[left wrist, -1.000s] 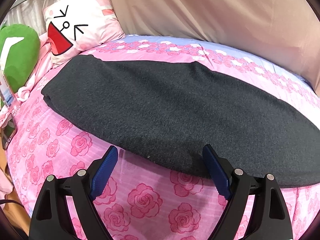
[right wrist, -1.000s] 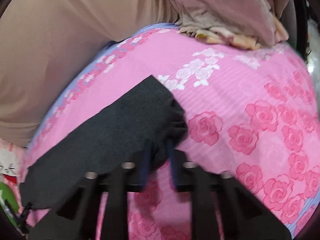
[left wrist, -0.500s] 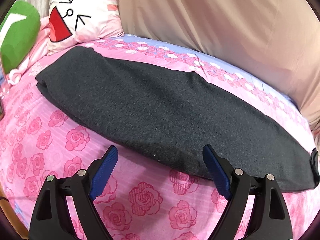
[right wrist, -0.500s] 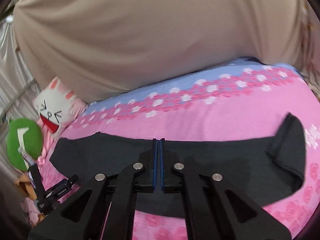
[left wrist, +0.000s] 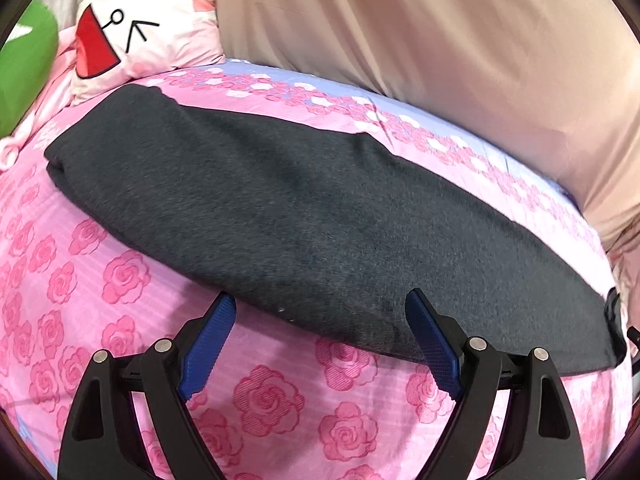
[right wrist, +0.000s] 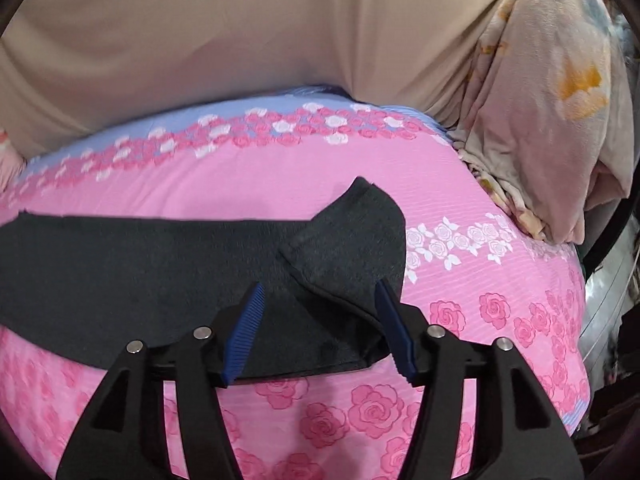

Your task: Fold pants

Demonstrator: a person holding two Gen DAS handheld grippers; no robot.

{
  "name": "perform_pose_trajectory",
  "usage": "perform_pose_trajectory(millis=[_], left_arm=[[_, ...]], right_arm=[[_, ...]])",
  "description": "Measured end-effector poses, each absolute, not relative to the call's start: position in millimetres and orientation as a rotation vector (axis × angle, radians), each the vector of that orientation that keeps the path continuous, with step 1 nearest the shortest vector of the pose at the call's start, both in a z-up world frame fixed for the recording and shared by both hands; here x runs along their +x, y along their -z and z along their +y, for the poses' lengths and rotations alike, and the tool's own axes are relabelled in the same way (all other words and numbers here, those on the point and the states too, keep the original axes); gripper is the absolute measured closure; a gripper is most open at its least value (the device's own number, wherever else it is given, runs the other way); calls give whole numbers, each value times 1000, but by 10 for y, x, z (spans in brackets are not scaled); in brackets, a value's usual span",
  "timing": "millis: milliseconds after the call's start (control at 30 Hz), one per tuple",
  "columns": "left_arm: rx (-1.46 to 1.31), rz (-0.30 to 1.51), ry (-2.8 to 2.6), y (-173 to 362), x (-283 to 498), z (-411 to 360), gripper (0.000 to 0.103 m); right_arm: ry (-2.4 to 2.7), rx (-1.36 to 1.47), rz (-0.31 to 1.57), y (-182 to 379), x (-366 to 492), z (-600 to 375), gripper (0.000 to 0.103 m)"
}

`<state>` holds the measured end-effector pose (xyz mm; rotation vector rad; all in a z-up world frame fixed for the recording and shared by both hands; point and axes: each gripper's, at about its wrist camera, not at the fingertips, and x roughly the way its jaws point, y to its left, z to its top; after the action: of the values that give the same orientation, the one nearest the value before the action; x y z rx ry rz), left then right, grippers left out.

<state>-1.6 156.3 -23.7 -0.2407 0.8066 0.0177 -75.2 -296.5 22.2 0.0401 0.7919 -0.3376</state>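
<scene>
Dark grey pants point(left wrist: 304, 216) lie folded lengthwise in a long strip across the pink rose bedspread point(left wrist: 264, 396). My left gripper point(left wrist: 320, 304) is open and empty, at the strip's near edge about midway along. In the right wrist view the pants point(right wrist: 132, 268) end in a corner flipped back over the strip point(right wrist: 352, 240). My right gripper point(right wrist: 318, 294) is open and empty, its jaws on either side of that flipped end, just above it.
A white cartoon-face pillow point(left wrist: 132, 28) and a green cushion point(left wrist: 24, 68) sit at the head end. A beige curtain point(left wrist: 440, 40) backs the bed. A pale floral blanket point(right wrist: 552, 120) is piled at the foot end.
My right gripper has opened and let go of the pants end, which now lies flipped back on the strip. My left gripper stays open and has drifted slightly.
</scene>
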Motion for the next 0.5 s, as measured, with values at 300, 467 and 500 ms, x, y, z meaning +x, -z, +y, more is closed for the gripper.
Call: perform_pose_trajectory(millis=[300, 467, 500], left_arm=[[-249, 809, -73, 238, -32, 1602, 19], [-244, 811, -64, 235, -20, 1584, 19], [-245, 810, -62, 233, -19, 1583, 19]], right_arm=[[346, 185, 812, 74, -423, -3434, 93], [252, 396, 672, -346, -567, -3513, 94], [191, 397, 635, -517, -578, -3351, 94]])
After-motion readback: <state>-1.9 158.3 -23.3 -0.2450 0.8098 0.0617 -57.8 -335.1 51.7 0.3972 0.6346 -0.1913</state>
